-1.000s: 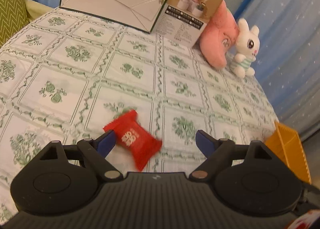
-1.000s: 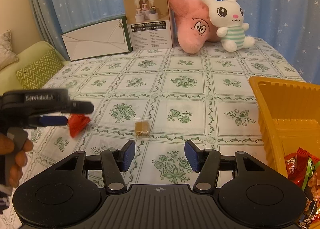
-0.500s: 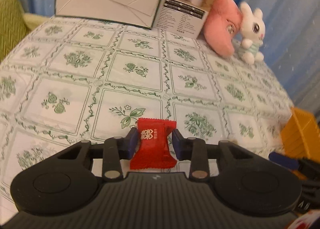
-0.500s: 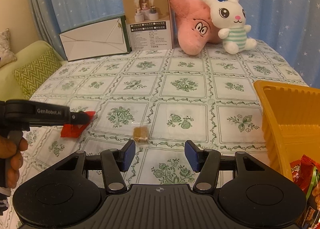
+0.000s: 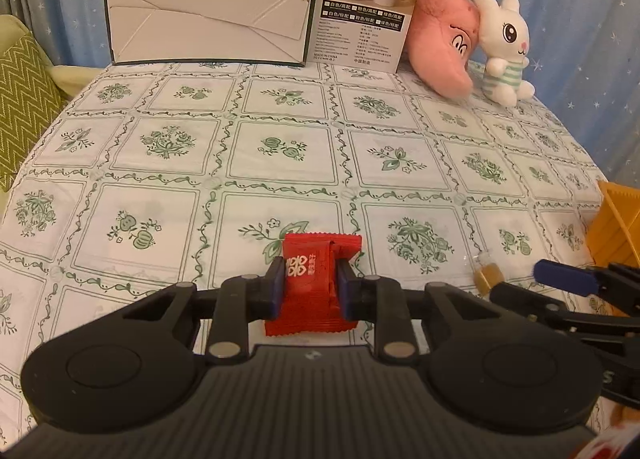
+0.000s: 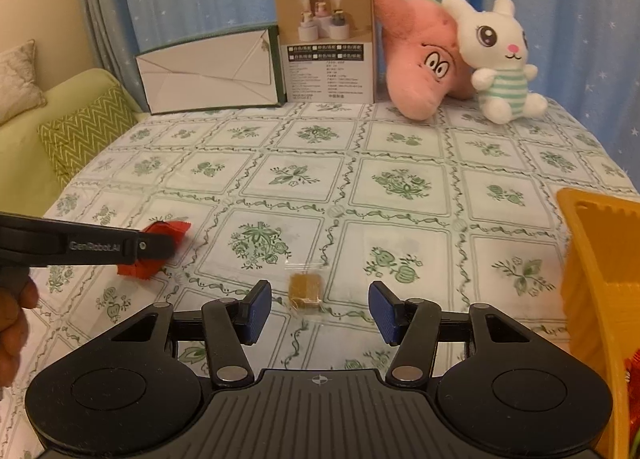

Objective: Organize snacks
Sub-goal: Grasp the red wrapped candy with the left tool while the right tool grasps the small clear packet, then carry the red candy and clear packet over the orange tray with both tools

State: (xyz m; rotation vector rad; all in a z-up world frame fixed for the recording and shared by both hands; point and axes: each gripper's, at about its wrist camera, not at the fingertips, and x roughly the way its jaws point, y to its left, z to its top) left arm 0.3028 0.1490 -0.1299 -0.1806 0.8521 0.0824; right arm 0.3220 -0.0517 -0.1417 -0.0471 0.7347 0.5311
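My left gripper [image 5: 310, 289] is closing, its 2 pads pressing the red candy packet [image 5: 316, 283] just over the tablecloth [image 5: 280, 147]. My right gripper [image 6: 318, 309] is closing too, unclenched, the small brown candy [image 6: 305, 286] lying on the cloth between its fingers, untouched. The orange basket [image 6: 592, 259] sits at the right edge.

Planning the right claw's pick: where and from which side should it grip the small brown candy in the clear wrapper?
Grip the brown block itself, not the thin clear wrapper edges, which look too flimsy to hold. It lies flat on the tablecloth, so come from above and the near side, pads on its left and right faces. The right claw, closing, already lines up just short of it.
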